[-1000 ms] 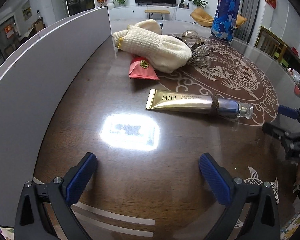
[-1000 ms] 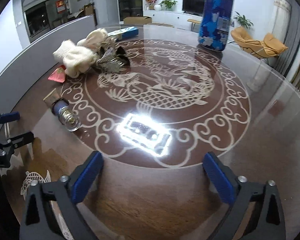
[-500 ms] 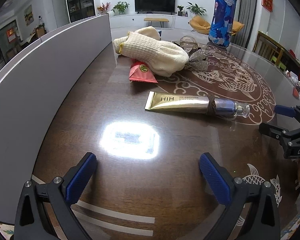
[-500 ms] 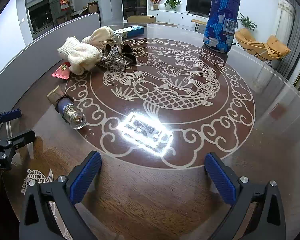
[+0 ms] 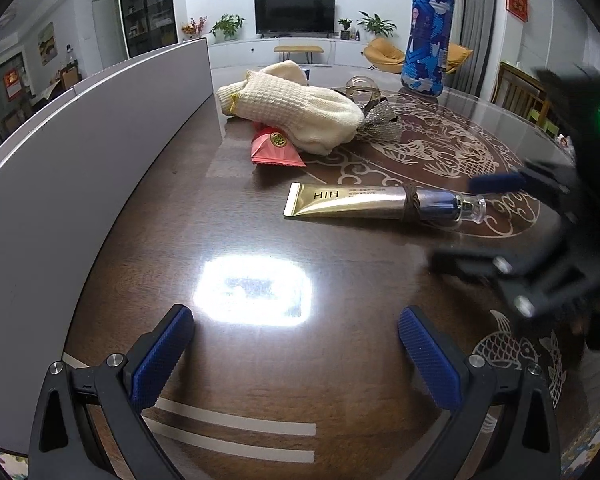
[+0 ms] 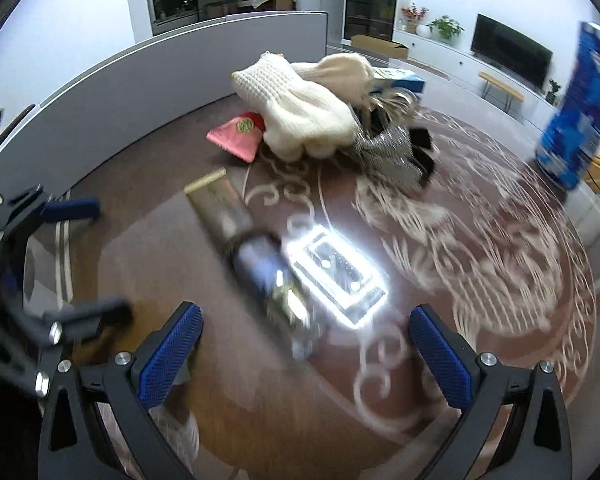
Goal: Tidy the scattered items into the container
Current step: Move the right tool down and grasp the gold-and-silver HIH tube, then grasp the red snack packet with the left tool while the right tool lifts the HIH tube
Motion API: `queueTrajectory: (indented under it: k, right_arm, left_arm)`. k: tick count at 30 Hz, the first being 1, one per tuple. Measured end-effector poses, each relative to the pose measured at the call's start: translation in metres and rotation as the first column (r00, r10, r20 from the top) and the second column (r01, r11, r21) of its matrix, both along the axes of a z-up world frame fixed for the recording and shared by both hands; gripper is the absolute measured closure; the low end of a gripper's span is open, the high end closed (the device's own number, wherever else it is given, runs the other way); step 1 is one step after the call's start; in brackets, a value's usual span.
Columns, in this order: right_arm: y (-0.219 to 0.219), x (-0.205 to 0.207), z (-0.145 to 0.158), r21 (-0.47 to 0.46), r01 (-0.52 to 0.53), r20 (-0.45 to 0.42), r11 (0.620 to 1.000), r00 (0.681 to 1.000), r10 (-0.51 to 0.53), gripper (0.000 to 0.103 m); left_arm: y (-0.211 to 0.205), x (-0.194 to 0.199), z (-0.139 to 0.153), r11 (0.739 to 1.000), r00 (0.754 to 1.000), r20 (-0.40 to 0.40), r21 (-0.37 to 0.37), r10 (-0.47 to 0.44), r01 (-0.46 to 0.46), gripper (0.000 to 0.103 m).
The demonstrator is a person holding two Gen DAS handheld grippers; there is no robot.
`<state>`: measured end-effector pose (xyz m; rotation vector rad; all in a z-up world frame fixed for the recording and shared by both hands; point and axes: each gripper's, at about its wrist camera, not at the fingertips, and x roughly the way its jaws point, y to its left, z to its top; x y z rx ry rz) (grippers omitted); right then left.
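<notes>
Scattered items lay on the dark wooden table (image 5: pixel 148 240), which had a pale carp pattern inlaid under glass. Nearest the claws was a gold tube (image 5: pixel 352 201) with a dark blue end and clear cap, lying flat. In the right wrist view the tube (image 6: pixel 236 232) sat just ahead of the right gripper (image 6: pixel 306 344), its capped end pointing back toward the gap between the blue pads — though that view was motion-blurred, so contact could not be judged. The right gripper's jaws stood wide apart, holding nothing.

The left gripper (image 5: pixel 296 348) also stood wide and empty, hovering over bare table; the tube lay well ahead of it and to its right. From the left wrist view the right gripper (image 5: pixel 512 216) showed blurred at the right edge, beside the tube's cap.

Farther back, a cream knitted mitten (image 5: pixel 292 114) rested partly on a pink sachet (image 5: pixel 274 148), with a silver mesh bow (image 5: pixel 380 126) touching the mitten's far end. A tall blue patterned canister (image 5: pixel 428 32) stood upright beyond them — well apart from both claws. A grey curved panel (image 5: pixel 80 152) ran along the table's left side.
</notes>
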<state>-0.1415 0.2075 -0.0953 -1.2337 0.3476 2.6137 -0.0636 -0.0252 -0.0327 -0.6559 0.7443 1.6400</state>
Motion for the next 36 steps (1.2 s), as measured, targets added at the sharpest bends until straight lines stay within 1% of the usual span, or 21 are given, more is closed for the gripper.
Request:
queueTrajectory:
  k: [8, 10, 11, 13, 15, 17, 18, 21, 23, 26, 28, 30, 33, 36]
  right_arm:
    - [0.005, -0.029, 0.001, 0.009, -0.087, -0.01, 0.996, 0.996, 0.087, 0.0]
    - [0.007, -0.032, 0.001, 0.009, -0.083, -0.01, 0.996, 0.996, 0.083, 0.0]
    - [0.009, -0.033, 0.002, 0.009, -0.06, -0.01, 0.998, 0.998, 0.06, 0.002]
    - [0.008, -0.032, 0.004, 0.012, -0.02, -0.022, 1.0, 1.0, 0.02, 0.016]
    - [0.005, -0.027, 0.008, 0.023, 0.004, -0.044, 1.0, 0.999, -0.003, 0.052]
    - [0.002, -0.025, 0.009, 0.039, 0.0, -0.051, 0.999, 0.999, 0.002, 0.065]
    - [-0.001, -0.024, 0.01, 0.052, -0.007, -0.051, 0.999, 0.999, 0.01, 0.069]
    - [-0.005, -0.024, 0.012, 0.089, -0.01, -0.045, 0.996, 0.999, 0.014, 0.069]
    - [-0.005, -0.02, 0.012, 0.104, 0.008, -0.039, 0.995, 0.999, -0.004, 0.069]
    - [0.002, -0.006, 0.01, 0.105, 0.073, -0.031, 0.992, 0.997, -0.07, 0.069]
    - [0.015, 0.013, 0.008, 0.072, 0.151, -0.027, 0.986, 0.988, -0.149, 0.07]
    - [0.028, 0.037, 0.004, 0.04, 0.229, -0.024, 0.973, 0.973, -0.228, 0.07]
    - [0.041, 0.075, -0.001, -0.013, 0.317, -0.025, 0.948, 0.948, -0.317, 0.069]
    - [0.043, 0.096, -0.001, -0.021, 0.342, -0.025, 0.94, 0.939, -0.342, 0.069]
  left_arm:
    - [-0.001, 0.001, 0.0, 1.0, 1.0, -0.001, 0.005, -0.006, 0.006, 0.0]
    - [-0.001, 0.001, 0.0, 1.0, 1.0, -0.001, 0.007, -0.011, 0.011, 0.0]
    - [-0.001, 0.001, 0.0, 1.0, 1.0, -0.001, 0.008, -0.014, 0.014, 0.0]
    - [-0.001, 0.001, 0.0, 1.0, 1.0, -0.001, 0.01, -0.016, 0.016, 0.0]
    - [-0.001, 0.001, 0.0, 1.0, 1.0, -0.001, 0.011, -0.016, 0.016, 0.0]
    - [-0.002, 0.001, 0.0, 1.0, 1.0, -0.001, 0.014, -0.016, 0.016, 0.0]
    - [-0.002, 0.001, 0.0, 1.0, 1.0, -0.001, 0.015, -0.016, 0.016, 0.0]
    - [-0.002, 0.001, 0.0, 1.0, 1.0, -0.001, 0.015, -0.017, 0.017, 0.0]
    - [-0.002, 0.0, 0.0, 1.0, 1.0, -0.001, 0.015, -0.016, 0.016, 0.0]
    - [-0.003, 0.0, 0.0, 1.0, 1.0, -0.002, 0.017, -0.016, 0.016, 0.0]
    - [-0.004, 0.0, 0.0, 1.0, 1.0, -0.001, 0.011, -0.012, 0.012, 0.0]
    - [-0.003, 0.0, 0.002, 1.0, 1.0, 0.003, -0.017, -0.001, 0.001, 0.0]
    - [0.006, -0.002, 0.004, 0.997, 1.0, 0.014, -0.078, 0.01, -0.008, 0.0]
    - [0.036, -0.005, 0.004, 0.99, 0.999, 0.02, -0.135, -0.033, 0.036, 0.0]
